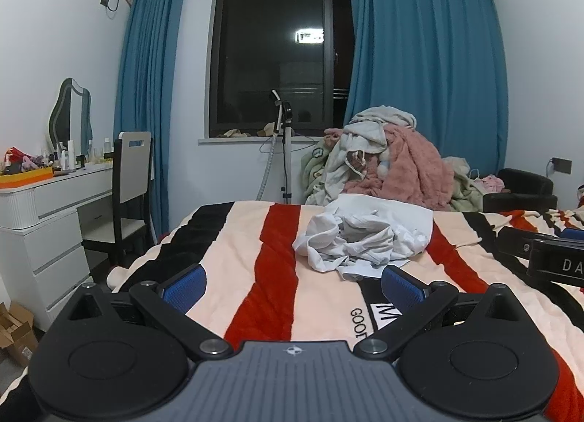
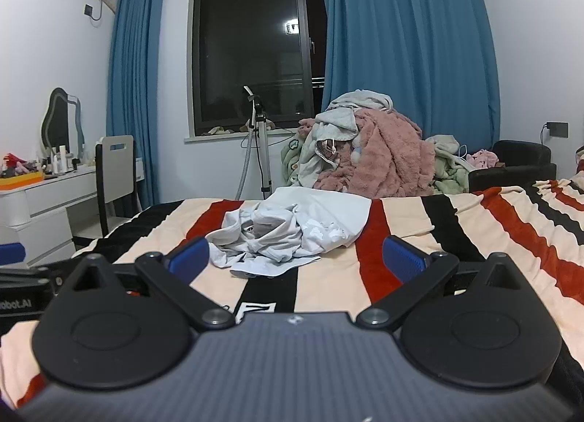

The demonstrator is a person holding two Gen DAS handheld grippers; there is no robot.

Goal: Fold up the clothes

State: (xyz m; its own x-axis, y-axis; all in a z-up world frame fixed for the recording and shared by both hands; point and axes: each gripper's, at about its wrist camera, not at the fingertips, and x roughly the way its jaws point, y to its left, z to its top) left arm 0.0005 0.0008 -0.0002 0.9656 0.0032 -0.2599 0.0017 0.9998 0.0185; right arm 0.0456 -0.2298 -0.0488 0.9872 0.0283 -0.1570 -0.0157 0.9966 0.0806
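Observation:
A crumpled white garment (image 1: 361,236) lies in a heap on the striped bed cover (image 1: 233,257). In the right wrist view the garment (image 2: 288,232) lies just ahead, left of centre. My left gripper (image 1: 294,285) is open and empty, low over the cover, a short way in front of the garment. My right gripper (image 2: 295,257) is open and empty, with the garment's near edge between its blue pads (image 2: 403,257). The right gripper's body shows at the right edge of the left wrist view (image 1: 547,257).
A tall pile of pink, green and grey clothes (image 1: 383,159) sits past the bed's far edge. A white dresser (image 1: 47,210) with a chair (image 1: 127,181) stands at the left. A stand (image 1: 286,152) is under the window. A black armchair (image 1: 522,188) is at the right.

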